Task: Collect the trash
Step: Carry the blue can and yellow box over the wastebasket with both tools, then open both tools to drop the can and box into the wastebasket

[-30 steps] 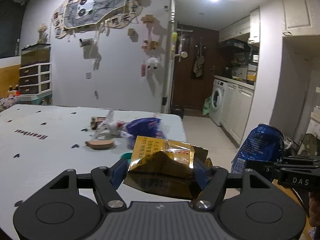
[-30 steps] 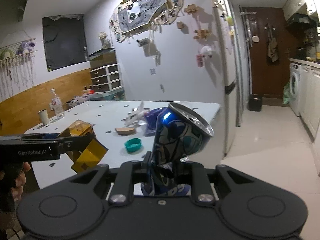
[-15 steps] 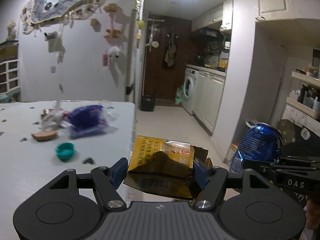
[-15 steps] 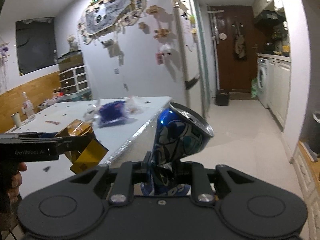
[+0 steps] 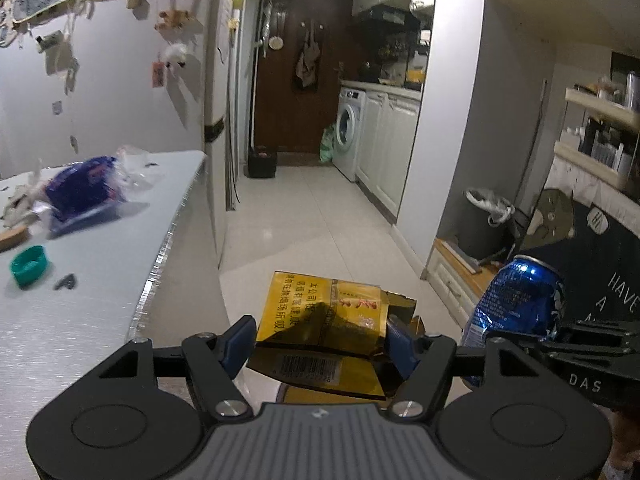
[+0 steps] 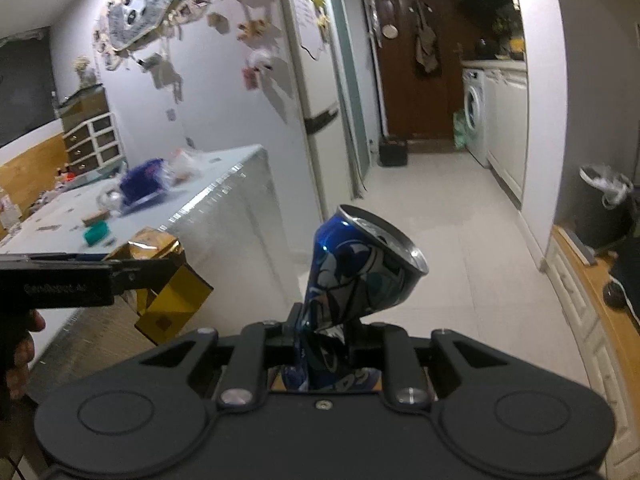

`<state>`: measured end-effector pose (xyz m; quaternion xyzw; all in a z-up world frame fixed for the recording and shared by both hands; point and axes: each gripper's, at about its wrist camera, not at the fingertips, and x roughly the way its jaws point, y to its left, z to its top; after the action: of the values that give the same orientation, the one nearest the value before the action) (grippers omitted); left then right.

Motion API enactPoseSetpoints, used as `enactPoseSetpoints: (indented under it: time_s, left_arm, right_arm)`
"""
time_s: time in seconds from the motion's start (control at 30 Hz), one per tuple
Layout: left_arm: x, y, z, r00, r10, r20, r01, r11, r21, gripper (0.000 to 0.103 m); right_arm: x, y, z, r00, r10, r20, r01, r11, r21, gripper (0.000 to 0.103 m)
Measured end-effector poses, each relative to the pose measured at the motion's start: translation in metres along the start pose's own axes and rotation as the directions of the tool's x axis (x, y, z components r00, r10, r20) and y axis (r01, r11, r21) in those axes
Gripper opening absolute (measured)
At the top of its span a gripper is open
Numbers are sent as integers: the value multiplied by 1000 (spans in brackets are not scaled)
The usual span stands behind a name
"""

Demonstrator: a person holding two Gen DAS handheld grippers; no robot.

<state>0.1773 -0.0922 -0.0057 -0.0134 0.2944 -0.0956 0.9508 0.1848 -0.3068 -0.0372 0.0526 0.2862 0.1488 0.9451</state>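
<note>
A: Both grippers swung off the table (image 5: pixel 100 280) toward the hallway w/ the bin (image 5: pixel 482 220).
B: Grips?
A: Left gripper (image 5: pixel 320 340) clamps yellow pack (image 5: pixel 324 316); right gripper (image 6: pixel 322 334) pinches crushed blue can (image 6: pixel 356 272), both mid-air.

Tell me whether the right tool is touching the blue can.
Touching. The right wrist view shows the right tool pinching the blue can at its crushed waist, both fingers pressed into the dented metal.
</note>
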Motion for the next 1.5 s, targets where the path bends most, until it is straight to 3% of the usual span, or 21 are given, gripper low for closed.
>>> enactPoseSetpoints:
  time_s: [0.27,0.63,0.8,1.1,1.23,1.3,1.5]
  left_arm:
    - [62,-15,-17,992,-13,-123,15,1000,17,69]
    - [155,-14,-59,943,-12,-333,16,1000,11,69]
    - [182,-9,-74,919,-6,-393,12,1000,14,69]
    - [216,-6,-90,887,11,-461,4,1000,30,69]
    - [222,-4,-94,879,12,-477,4,999,33,69]
    - [227,-6,-94,874,11,-485,8,999,36,69]
    - [239,-10,-98,862,8,-507,25,998,57,69]
  right_arm:
    - [43,-28,-29,992,-20,-122,23,999,30,20]
    - [115,-47,-54,951,-18,-308,9,999,-31,20]
    - [155,-47,-61,919,-17,-394,-21,995,-93,20]
    - [222,-39,-71,837,-65,-543,-84,966,-245,21]
    - [235,-39,-68,842,-82,-534,-76,961,-267,23]
    - [236,-40,-67,844,-91,-529,-65,961,-269,36]
    - [232,-48,-67,840,-75,-537,-81,962,-262,35]
